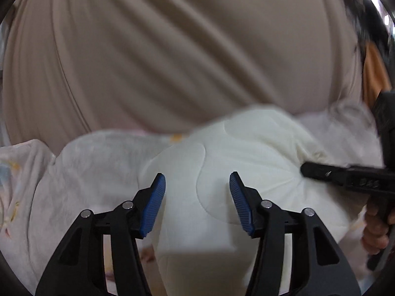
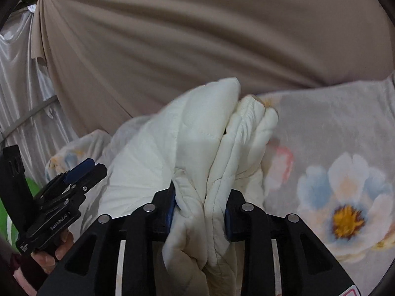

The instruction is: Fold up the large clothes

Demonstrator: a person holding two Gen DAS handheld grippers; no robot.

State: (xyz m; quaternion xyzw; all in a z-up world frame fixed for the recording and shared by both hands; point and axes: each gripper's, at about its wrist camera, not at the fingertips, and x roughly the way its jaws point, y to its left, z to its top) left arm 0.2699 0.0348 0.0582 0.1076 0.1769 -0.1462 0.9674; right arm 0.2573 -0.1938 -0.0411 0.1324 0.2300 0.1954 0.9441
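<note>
— What fills the lower middle of the frame?

— The left gripper [image 1: 197, 197], its blue-padded jaws standing apart with nothing pressed between them. Behind the gap lies a white quilted garment [image 1: 222, 153], bunched and creased.

— And at the right edge?

— The right gripper [image 1: 345, 176] reaches in from the right, its black tip against the white garment's folds. A hand [image 1: 376, 227] grips its handle at lower right.

— The rest?

— A beige curtain [image 1: 172, 49] spans the upper frame. A pale flowered blanket [image 1: 74, 172] spreads at lower left.
</note>
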